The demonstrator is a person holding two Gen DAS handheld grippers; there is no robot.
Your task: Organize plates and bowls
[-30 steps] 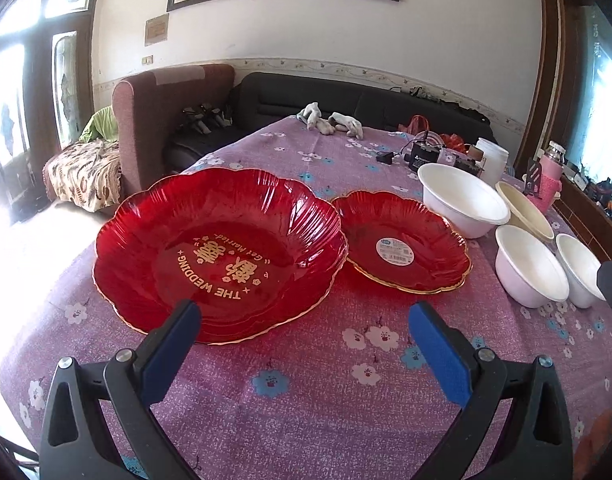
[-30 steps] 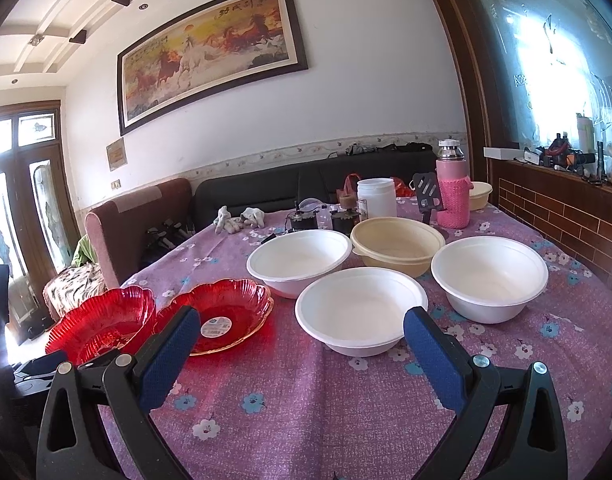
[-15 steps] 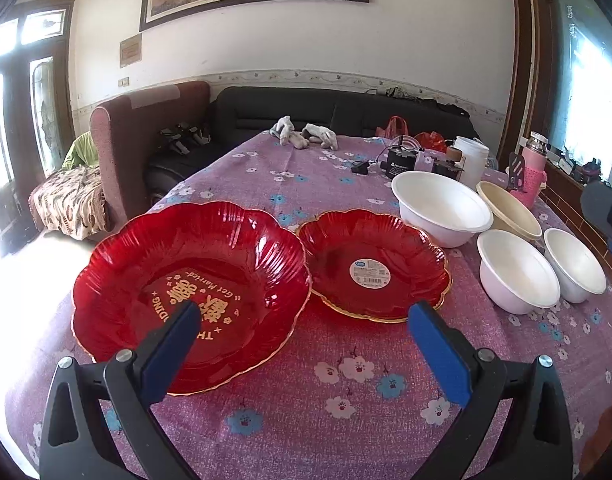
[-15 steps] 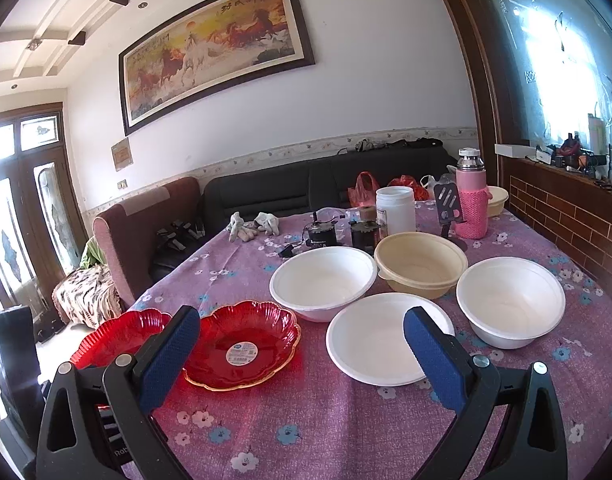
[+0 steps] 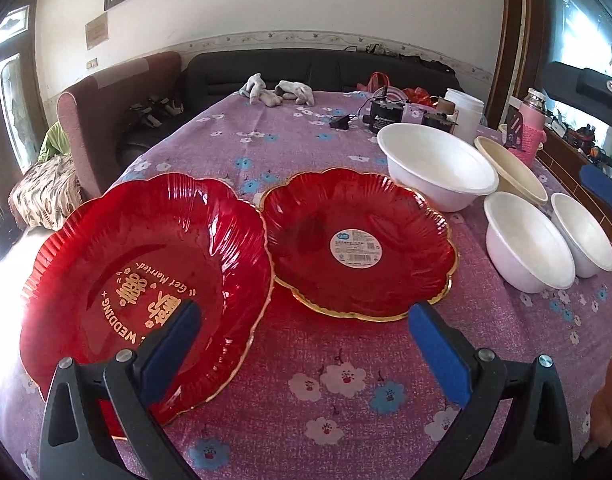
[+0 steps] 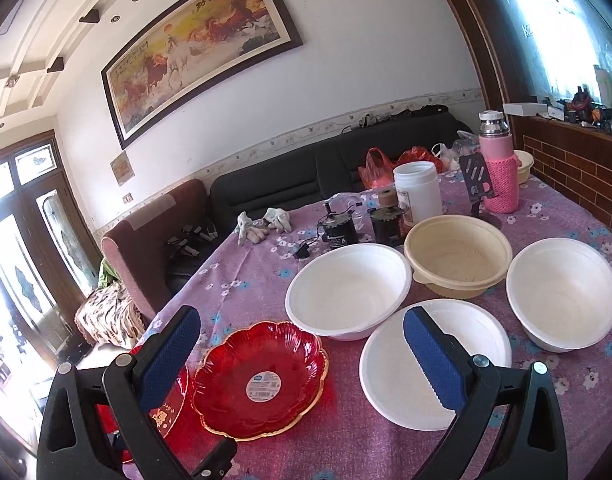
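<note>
A large red plate [image 5: 146,276] with gold wedding lettering lies at the table's left, beside a smaller red plate [image 5: 357,240] with a round sticker; the smaller plate also shows in the right wrist view [image 6: 262,376]. A large white bowl [image 5: 437,168], a cream bowl [image 5: 513,168] and two small white bowls [image 5: 525,244] [image 5: 581,232] stand to the right. My left gripper [image 5: 302,336] is open and empty, hovering over the front edges of both plates. My right gripper [image 6: 298,344] is open and empty, above the smaller red plate and the nearest white bowl [image 6: 433,360].
The purple flowered tablecloth [image 5: 345,400] covers the table. At the back are grey gloves [image 5: 278,90], black electrical parts [image 6: 337,232], a white jar [image 6: 417,196], a pink flask [image 6: 499,168] and red bags [image 6: 385,160]. A brown armchair [image 5: 118,112] and black sofa [image 5: 306,68] stand behind.
My left gripper has tilted and moved down closer to the two red plates. My right gripper has risen and tilted, looking down more on the bowls.
</note>
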